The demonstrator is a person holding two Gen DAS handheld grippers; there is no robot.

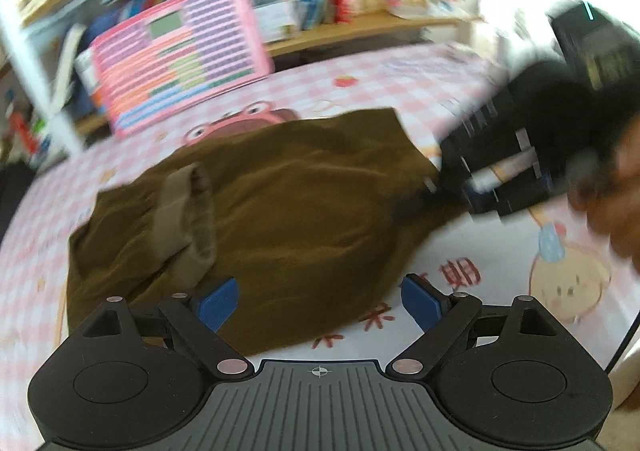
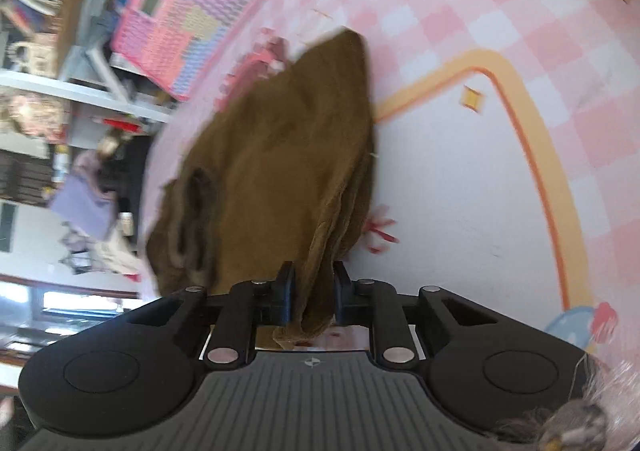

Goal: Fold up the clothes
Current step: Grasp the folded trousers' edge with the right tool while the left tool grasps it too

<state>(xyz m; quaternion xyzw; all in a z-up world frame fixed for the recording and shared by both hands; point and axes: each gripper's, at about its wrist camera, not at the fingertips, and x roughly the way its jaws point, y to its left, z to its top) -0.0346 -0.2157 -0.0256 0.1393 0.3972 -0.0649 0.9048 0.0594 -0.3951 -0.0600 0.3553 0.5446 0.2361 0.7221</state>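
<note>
Brown garment (image 2: 280, 155) edge pinched in right gripper (image 2: 314, 297); left gripper (image 1: 319, 301) spread above it.

A pink-and-white checked cloth (image 1: 400, 75) printed with cartoon figures and red characters covers the surface. At twelve o'clock in the left wrist view stands a wooden bookshelf (image 1: 360, 31) crammed with blurred, colourful books, and at ten o'clock a pink panel (image 1: 180, 59) of coloured rows leans against it. Bright daylight washes out the upper right.
</note>
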